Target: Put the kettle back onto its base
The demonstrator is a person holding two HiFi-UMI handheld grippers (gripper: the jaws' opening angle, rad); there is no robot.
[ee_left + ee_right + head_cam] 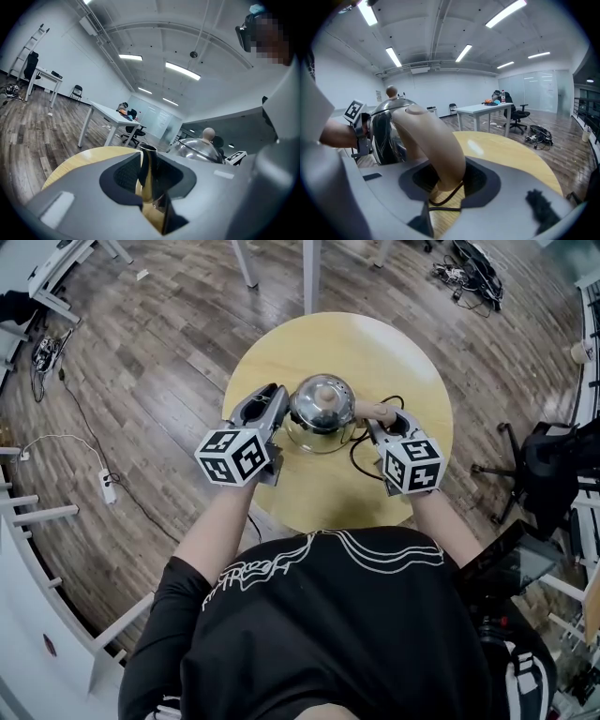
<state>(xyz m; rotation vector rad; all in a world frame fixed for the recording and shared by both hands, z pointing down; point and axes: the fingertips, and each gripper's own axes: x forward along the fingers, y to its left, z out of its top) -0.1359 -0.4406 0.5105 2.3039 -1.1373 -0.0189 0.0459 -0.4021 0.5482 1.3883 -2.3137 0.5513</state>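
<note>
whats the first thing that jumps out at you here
A shiny steel kettle gleams at the middle of the round yellow wooden table, dead centre of the head view. The left tongs clamp its spout and the right tongs grip its beige handle. Black-and-white marker cubes ride on both, nearer the person.

Over the table (pixel 417 367), the kettle (pixel 322 405) is between left gripper (pixel 275 405) and right gripper (pixel 379 425).

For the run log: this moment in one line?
kettle: gripped both sides | left gripper: shut on spout | right gripper: shut on handle
</note>
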